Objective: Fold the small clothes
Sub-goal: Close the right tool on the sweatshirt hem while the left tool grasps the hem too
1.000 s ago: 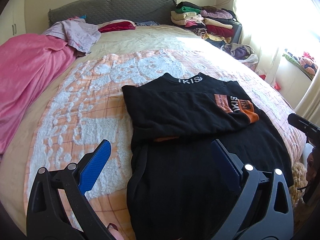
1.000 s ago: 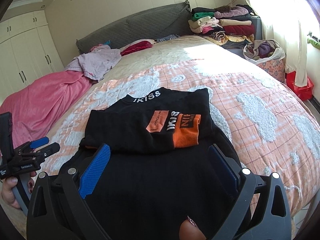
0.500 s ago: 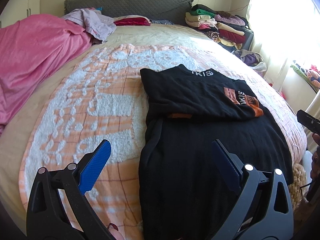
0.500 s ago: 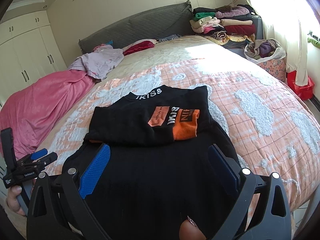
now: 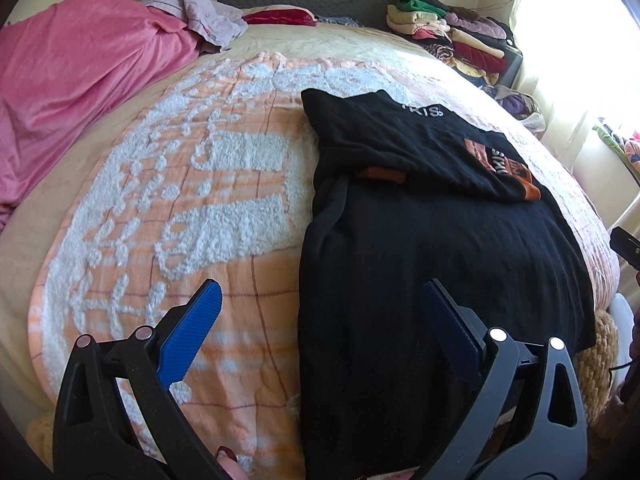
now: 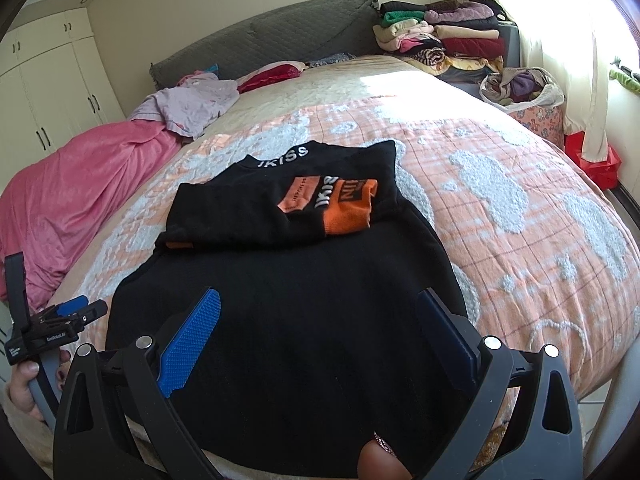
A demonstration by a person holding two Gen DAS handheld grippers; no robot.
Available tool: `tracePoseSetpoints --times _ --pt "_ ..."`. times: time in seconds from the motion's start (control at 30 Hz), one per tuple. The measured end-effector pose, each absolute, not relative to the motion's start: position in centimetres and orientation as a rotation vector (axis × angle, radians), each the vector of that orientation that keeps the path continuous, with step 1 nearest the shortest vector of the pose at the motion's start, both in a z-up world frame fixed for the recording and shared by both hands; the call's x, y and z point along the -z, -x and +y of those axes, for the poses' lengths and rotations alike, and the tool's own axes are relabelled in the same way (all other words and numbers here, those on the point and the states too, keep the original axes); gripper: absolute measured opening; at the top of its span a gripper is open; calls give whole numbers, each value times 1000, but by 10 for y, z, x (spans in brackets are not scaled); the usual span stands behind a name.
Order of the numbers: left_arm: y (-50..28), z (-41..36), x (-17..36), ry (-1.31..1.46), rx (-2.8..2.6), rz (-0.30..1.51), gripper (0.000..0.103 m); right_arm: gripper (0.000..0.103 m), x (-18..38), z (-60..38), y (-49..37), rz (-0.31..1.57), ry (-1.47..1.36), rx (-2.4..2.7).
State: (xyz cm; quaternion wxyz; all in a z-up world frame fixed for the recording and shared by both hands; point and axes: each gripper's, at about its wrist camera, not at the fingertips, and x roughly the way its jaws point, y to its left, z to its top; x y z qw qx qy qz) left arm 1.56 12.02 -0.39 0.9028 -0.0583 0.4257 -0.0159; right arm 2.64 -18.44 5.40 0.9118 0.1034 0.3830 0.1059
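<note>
A black sweater is spread on the orange-and-white bedspread, filling the lower middle of the right wrist view and the lower right of the left wrist view. Its upper part is folded, so that an orange cuff and an orange printed patch lie across the chest, with white lettering at the collar. A second small orange edge is seen under the fold at its left side.

The right gripper is held above the sweater's lower half with its jaws spread wide and nothing between them; whether the pads touch the cloth cannot be told. The left gripper is likewise wide open and empty, one blue pad over bare bedspread and the other over the sweater's left edge. In the right wrist view the left gripper is seen at the lower left, gripped by a hand beside the bed's edge.

At the upper right of the right wrist view, a floral basket lined with a white bag is filled with purple and other clothes. Just left of it a stack of folded clothes is piled beside the grey headboard. A pink blanket is heaped at the left, with a lilac garment upon it and a red cushion near the headboard. White wardrobes stand at the far left, and a red box beneath the curtain.
</note>
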Motion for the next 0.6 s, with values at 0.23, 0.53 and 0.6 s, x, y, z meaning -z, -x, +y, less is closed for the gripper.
tracePoseSetpoints --times 0.23,0.53,0.6 --pt "-5 120 12 117 30 907 93 98 -45 -190 -20 815 -196 -204" --pt "3 116 24 101 35 953 93 98 -24 -210 -10 868 -195 -154" --pt "4 116 26 99 34 959 93 98 -20 -215 -8 879 -197 -144"
